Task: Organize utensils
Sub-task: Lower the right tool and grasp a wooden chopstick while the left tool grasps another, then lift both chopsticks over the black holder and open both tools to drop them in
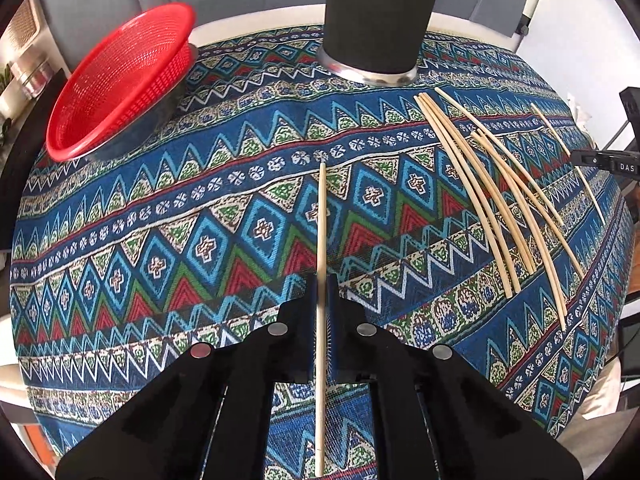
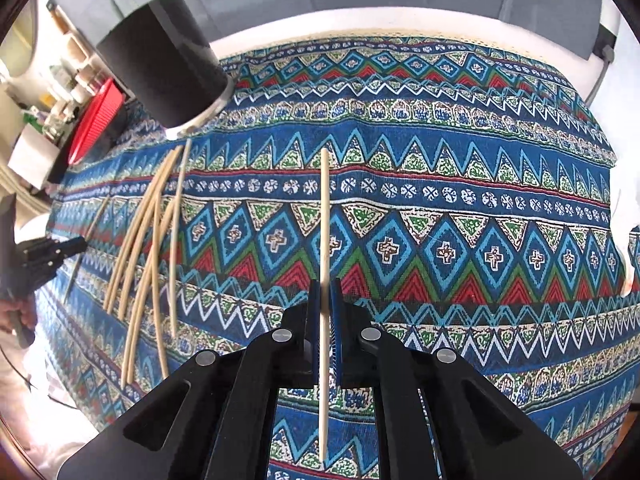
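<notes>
Chopsticks [image 1: 492, 196] lie loose on the tabletop [image 1: 160, 216] near the black cylinder [image 1: 380, 20]. Left gripper [image 1: 321, 292] fingers clamp one chopstick [image 1: 321, 220]. Right gripper [image 2: 325, 300] fingers clamp another [image 2: 325, 216].

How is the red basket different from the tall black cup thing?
The red basket is wide, shallow and made of open mesh; the black cup is tall, narrow and solid-walled. The basket is all red plastic, tipped up on one edge, while the cup stands upright and has a shiny metal ring at its base. Both sit on the patterned tablecloth, at its far side, and neither shows any sticks inside.
</notes>
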A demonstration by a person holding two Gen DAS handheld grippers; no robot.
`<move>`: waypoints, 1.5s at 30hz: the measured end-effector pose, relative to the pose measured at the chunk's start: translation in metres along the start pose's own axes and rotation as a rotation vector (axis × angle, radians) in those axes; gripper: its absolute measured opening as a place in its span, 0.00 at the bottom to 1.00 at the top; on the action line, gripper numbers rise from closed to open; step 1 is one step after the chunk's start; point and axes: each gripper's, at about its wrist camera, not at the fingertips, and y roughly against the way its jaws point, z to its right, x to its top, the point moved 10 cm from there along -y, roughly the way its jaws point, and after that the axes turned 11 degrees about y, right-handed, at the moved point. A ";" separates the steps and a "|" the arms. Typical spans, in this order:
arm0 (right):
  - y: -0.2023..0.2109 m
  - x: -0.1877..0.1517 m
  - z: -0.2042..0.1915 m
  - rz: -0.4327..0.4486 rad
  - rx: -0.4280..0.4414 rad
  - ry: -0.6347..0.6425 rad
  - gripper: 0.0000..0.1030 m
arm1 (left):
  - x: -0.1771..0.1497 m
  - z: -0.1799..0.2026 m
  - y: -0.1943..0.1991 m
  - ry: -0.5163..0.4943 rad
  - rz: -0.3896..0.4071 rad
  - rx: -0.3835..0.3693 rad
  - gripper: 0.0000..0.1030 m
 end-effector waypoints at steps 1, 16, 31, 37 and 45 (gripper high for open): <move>0.007 0.000 -0.002 0.024 0.015 -0.014 0.04 | 0.001 -0.003 0.005 0.004 0.014 0.008 0.05; 0.177 0.061 -0.040 0.389 0.022 0.030 0.05 | 0.070 -0.009 0.157 0.090 0.356 0.036 0.05; 0.226 0.165 -0.105 0.594 0.096 0.160 0.05 | 0.170 0.060 0.252 0.070 0.659 -0.166 0.05; 0.212 0.212 -0.120 0.649 0.163 0.158 0.05 | 0.213 0.083 0.234 0.050 0.716 -0.264 0.05; 0.188 0.264 -0.127 0.757 0.207 0.166 0.05 | 0.243 0.125 0.238 -0.053 0.938 -0.498 0.05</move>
